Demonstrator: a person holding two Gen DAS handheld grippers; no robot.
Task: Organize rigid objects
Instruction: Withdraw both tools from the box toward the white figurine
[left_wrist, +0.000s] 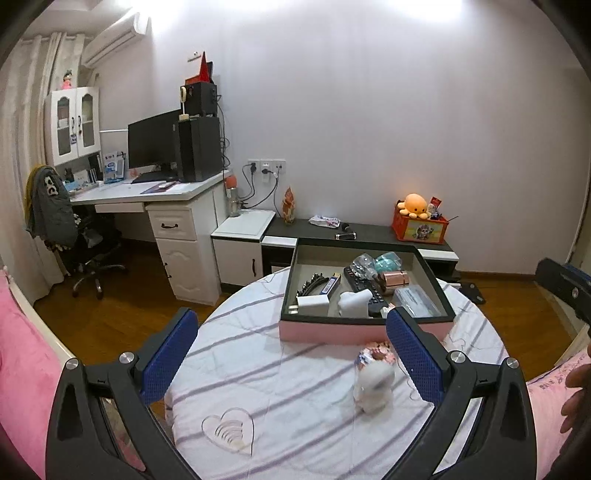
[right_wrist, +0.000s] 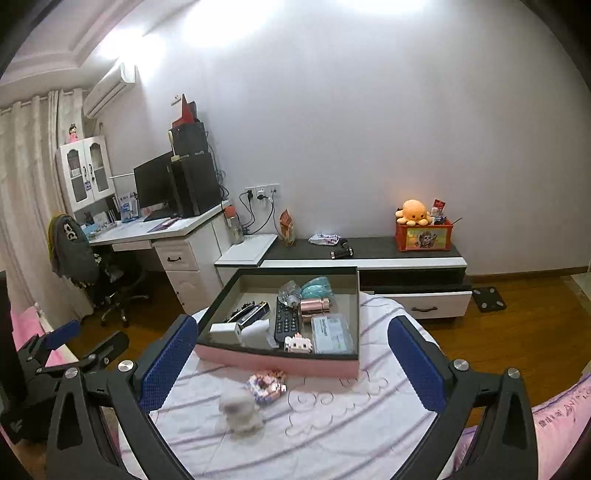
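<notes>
A pink box (left_wrist: 354, 330) with a dark rim stands on the round table; it also shows in the right wrist view (right_wrist: 277, 362). It holds a remote (right_wrist: 285, 322), a copper cylinder (right_wrist: 314, 306), a clear case (right_wrist: 330, 334), a white block (left_wrist: 354, 302) and other small items. In front of it on the cloth lie a white figurine (left_wrist: 373, 387), also in the right wrist view (right_wrist: 240, 408), and a small pink-and-purple piece (right_wrist: 266, 386). My left gripper (left_wrist: 291, 362) is open and empty above the table. My right gripper (right_wrist: 291, 365) is open and empty too.
The round table (left_wrist: 295, 424) has a striped white cloth with a clear heart-shaped piece (left_wrist: 229, 430). A low cabinet (left_wrist: 369, 236) with a toy box (left_wrist: 419, 225) runs along the wall. A desk with monitor (left_wrist: 155, 144) and chair (left_wrist: 74, 236) stand left. Pink bedding (left_wrist: 22, 369) flanks the table.
</notes>
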